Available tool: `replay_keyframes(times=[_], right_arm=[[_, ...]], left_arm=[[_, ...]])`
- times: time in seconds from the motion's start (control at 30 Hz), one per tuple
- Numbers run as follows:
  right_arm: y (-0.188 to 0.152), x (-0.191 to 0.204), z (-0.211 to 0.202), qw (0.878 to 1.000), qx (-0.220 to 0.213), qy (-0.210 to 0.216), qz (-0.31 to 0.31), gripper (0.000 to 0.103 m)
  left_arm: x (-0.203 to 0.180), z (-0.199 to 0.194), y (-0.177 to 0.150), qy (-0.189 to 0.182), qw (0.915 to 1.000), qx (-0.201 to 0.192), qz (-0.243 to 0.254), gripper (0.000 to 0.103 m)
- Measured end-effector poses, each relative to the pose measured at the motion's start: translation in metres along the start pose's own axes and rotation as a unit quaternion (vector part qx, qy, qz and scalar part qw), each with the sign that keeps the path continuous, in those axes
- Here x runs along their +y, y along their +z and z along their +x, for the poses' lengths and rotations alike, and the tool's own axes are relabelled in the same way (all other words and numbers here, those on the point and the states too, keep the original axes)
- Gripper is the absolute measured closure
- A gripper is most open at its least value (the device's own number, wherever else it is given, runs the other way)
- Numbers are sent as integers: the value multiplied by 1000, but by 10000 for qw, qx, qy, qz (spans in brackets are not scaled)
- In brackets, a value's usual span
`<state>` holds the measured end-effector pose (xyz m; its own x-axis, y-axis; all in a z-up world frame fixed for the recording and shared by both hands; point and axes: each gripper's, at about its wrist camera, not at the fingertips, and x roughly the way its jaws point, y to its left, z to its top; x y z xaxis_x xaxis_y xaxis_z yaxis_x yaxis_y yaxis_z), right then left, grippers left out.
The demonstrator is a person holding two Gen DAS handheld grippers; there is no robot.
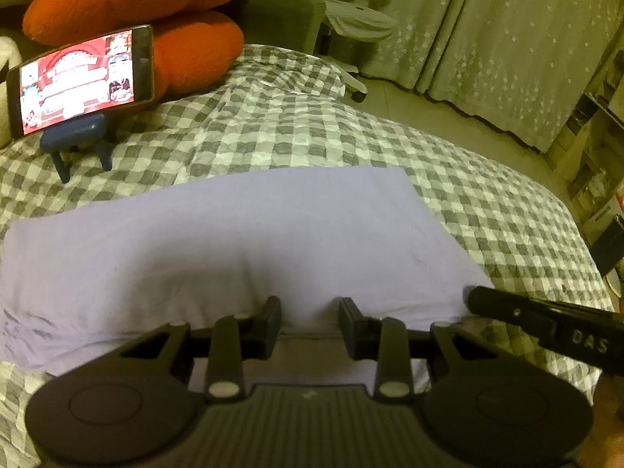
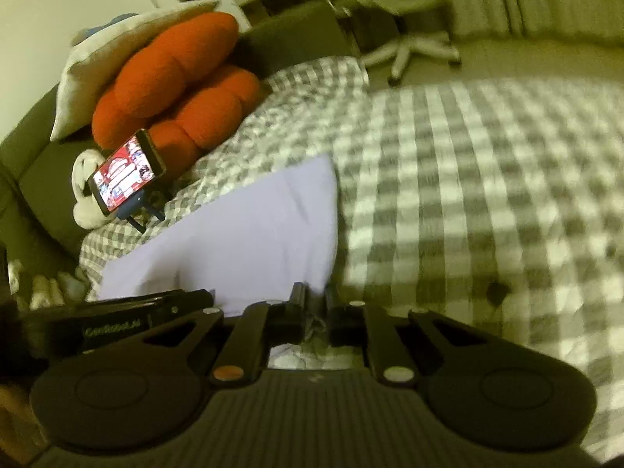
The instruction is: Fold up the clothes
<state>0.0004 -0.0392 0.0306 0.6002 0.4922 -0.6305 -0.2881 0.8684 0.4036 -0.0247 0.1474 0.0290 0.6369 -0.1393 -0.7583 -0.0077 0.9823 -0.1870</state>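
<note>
A lavender garment [image 1: 234, 241] lies folded into a broad rectangle on the checked bedspread [image 1: 487, 210]. My left gripper [image 1: 310, 321] stands over its near edge with the jaws a little apart and cloth bunched between them. The right gripper's finger [image 1: 507, 308] shows at the garment's near right corner. In the right wrist view the garment [image 2: 241, 234] lies to the left, and my right gripper [image 2: 316, 314] has its jaws nearly closed on the garment's near corner. The left gripper's finger [image 2: 117, 312] shows at the left.
A phone [image 1: 82, 78] with a lit screen stands on a small blue holder at the far left. Orange cushions [image 1: 136, 4] lie behind it. An office chair [image 1: 351, 19], curtains [image 1: 507, 39] and shelves [image 1: 600, 148] stand beyond the bed.
</note>
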Motion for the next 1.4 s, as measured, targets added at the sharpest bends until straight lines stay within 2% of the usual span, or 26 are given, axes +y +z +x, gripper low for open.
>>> replay_keyframes(times=[0.27, 0.43, 0.6, 0.7, 0.9, 1.07, 1.2, 1.4], right_arm=[[-1, -1, 4, 10000, -39, -51, 7, 92], [-10, 25, 1, 9936, -379, -466, -958, 92], [-22, 49, 4, 9747, -694, -821, -1960, 92], [-35, 68, 5, 9555, -966, -879, -2644, 92], [-62, 100, 24, 9229, -1102, -589, -3641, 92], [-79, 112, 37, 9046, -1036, -409, -4114, 92], [-78, 110, 38, 9013, -1030, -411, -4187, 92], [-65, 106, 33, 9096, -1114, -373, -3985, 92]], left_arm=[[0, 0, 0, 6, 10000, 4, 19, 70], [7, -2, 3, 28, 9999, -19, -109, 71], [22, -14, 7, 65, 9992, -193, -349, 72], [29, -14, 11, -130, 9982, -178, -553, 72], [48, -12, 16, -995, 9874, -64, -1227, 72], [52, -5, 19, -1451, 9785, -16, -1464, 71], [55, 8, 23, -1624, 9732, 111, -1627, 71], [56, 16, 27, -1828, 9664, 108, -1805, 69]])
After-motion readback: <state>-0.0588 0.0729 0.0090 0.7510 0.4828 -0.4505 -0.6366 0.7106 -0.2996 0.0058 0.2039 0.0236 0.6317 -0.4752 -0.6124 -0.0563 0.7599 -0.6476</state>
